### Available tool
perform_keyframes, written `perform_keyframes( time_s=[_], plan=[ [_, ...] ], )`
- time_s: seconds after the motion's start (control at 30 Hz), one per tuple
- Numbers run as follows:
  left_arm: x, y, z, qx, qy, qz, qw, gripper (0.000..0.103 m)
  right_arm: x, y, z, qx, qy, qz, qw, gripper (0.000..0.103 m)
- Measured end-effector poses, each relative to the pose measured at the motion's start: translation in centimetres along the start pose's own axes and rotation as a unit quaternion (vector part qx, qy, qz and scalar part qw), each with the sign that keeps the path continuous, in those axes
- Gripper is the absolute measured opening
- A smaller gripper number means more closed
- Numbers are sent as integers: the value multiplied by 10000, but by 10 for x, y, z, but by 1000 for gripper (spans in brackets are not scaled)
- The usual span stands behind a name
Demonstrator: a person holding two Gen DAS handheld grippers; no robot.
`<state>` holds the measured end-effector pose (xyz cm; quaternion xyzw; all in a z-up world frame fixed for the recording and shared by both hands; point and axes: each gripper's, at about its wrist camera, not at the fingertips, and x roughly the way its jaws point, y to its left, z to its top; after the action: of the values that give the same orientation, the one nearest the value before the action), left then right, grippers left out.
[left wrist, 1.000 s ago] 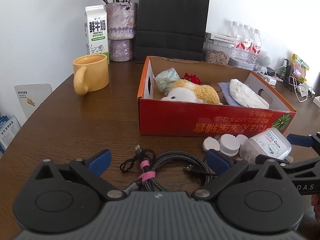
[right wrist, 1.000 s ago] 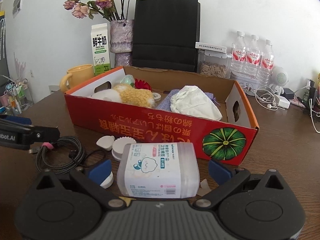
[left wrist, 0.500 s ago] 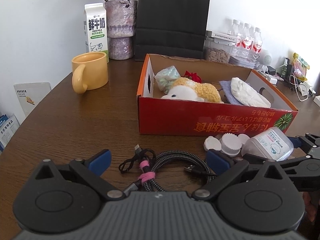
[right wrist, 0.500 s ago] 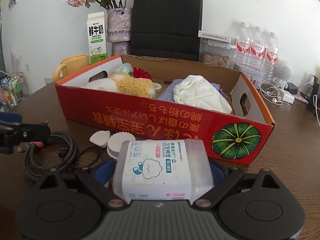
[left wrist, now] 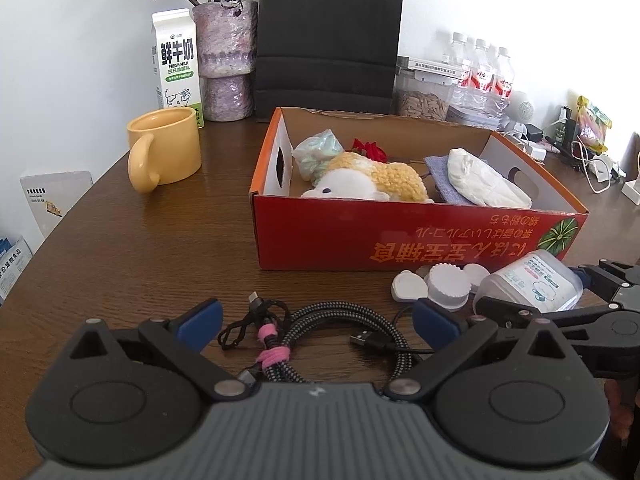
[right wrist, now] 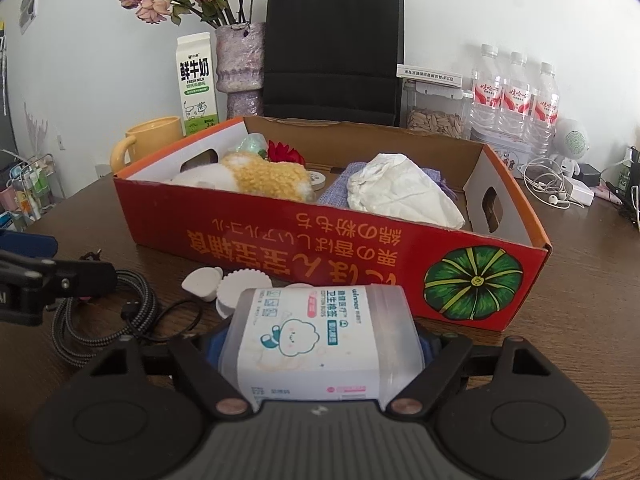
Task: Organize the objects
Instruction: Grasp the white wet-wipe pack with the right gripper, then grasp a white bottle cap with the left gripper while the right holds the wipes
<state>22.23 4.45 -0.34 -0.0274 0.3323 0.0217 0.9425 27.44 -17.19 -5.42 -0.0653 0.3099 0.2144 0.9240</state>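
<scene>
My right gripper (right wrist: pixel 316 340) is shut on a clear plastic cotton swab box (right wrist: pixel 316 336) with a white label, held just above the table in front of the red cardboard box (right wrist: pixel 304 248). The swab box also shows in the left wrist view (left wrist: pixel 532 284). My left gripper (left wrist: pixel 316 316) is open, its fingers straddling a coiled braided cable (left wrist: pixel 320 324) with a pink tie. White plastic lids (left wrist: pixel 436 286) lie by the red box (left wrist: pixel 400 240), which holds a plush toy (left wrist: pixel 368 182), a white cloth (left wrist: pixel 484 184) and a small bag.
A yellow mug (left wrist: pixel 164 152), a milk carton (left wrist: pixel 178 68), a vase of flowers (left wrist: pixel 226 60) and a black paper bag (left wrist: pixel 328 36) stand behind the box. Water bottles (right wrist: pixel 516 96) and chargers with cables (right wrist: pixel 560 192) are at the back right.
My right gripper has closed on the cotton swab box and lifted it slightly. The left gripper has stayed open over the cable.
</scene>
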Motion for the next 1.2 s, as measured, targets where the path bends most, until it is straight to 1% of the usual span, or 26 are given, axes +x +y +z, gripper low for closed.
perform_keyframes(
  time_s=[0.17, 0.3, 0.37, 0.4, 0.47, 0.53, 0.6, 0.67, 0.7, 0.73, 0.77, 0.87, 1.03, 1.2],
  plan=[
    [0, -10, 0, 159, -1, -84, 9998, 103, -8, -5, 0, 63, -202, 38, 9998, 82],
    [-2, -24, 0, 453, -66, -186, 9988, 102, -16, -10, -2, 63, -380, 16, 9993, 82],
    [-2, -32, 0, 628, -71, -310, 9975, 91, -19, -14, -2, 103, -431, -7, 9990, 82],
    [-2, -37, -1, 700, -61, -373, 9968, 88, -20, -16, -3, 133, -454, -11, 9989, 82],
    [-1, -44, -2, 816, -32, -546, 9952, 73, -23, -21, -4, 183, -498, -22, 9986, 82],
    [1, -51, -2, 908, 15, -691, 9935, 65, -25, -24, -5, 203, -544, -42, 9983, 82],
    [3, -57, -3, 1034, 43, -761, 9917, 58, -27, -27, -5, 215, -565, -62, 9981, 82],
    [6, -63, -4, 1125, 91, -825, 9902, 47, -29, -30, -6, 239, -589, -82, 9979, 82],
    [8, -66, -4, 1153, 124, -848, 9896, 44, -29, -31, -7, 250, -599, -89, 9979, 82],
    [9, -68, -4, 1180, 158, -858, 9892, 36, -30, -33, -7, 261, -608, -98, 9978, 82],
    [11, -70, -3, 1195, 194, -865, 9889, 30, -31, -34, -8, 276, -617, -109, 9977, 82],
    [17, -74, -2, 1110, 318, -902, 9892, 25, -32, -38, -9, 326, -640, -128, 9973, 82],
    [23, -75, 1, 932, 467, -896, 9905, 23, -34, -42, -11, 355, -661, -111, 9971, 82],
    [31, -72, 3, 592, 657, -936, 9917, 21, -36, -42, -11, 363, -694, -90, 9969, 82]
  ],
)
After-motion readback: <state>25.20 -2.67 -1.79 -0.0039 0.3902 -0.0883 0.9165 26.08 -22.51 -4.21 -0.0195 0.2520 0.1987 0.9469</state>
